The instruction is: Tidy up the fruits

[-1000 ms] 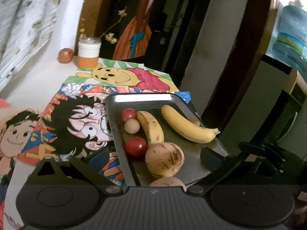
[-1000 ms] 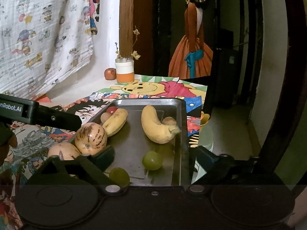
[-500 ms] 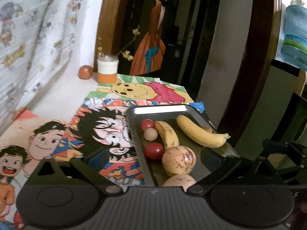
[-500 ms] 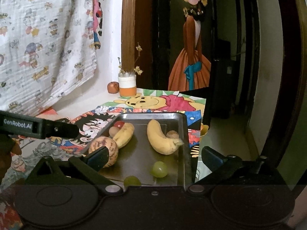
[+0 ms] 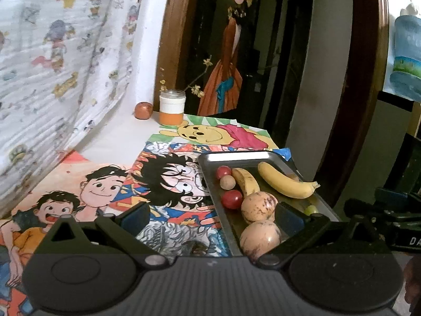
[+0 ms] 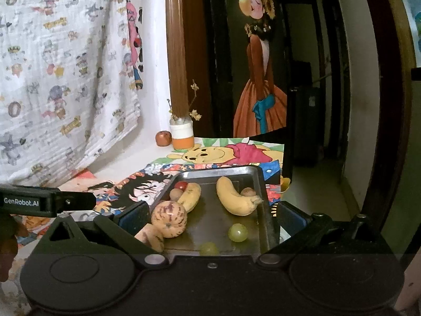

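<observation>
A metal tray [image 5: 208, 159] [image 6: 259, 184] sits at the table's right edge. It holds two bananas [image 5: 285, 183] [image 6: 234, 197], two speckled tan round fruits [image 5: 259, 206] [image 6: 169, 218], two red tomatoes [image 5: 231, 199], small brown balls [image 5: 227, 182] and two green grapes [image 6: 237, 232]. My left gripper [image 5: 211, 217] is open and empty, held back from the tray's near left corner. My right gripper [image 6: 208, 217] is open and empty, held back from the tray's near edge. The left gripper shows at the left of the right wrist view [image 6: 47, 201].
Cartoon drawings [image 5: 168, 181] cover the table. A white and orange jar with twigs [image 5: 171, 108] and a reddish apple [image 5: 143, 110] stand at the far wall. A printed cloth [image 6: 63, 73] hangs on the left. The table's edge drops off right of the tray.
Both grippers have drawn back and risen from the tray, so the fruit looks smaller and farther. The left gripper has also swung left. Both stay open and empty.
</observation>
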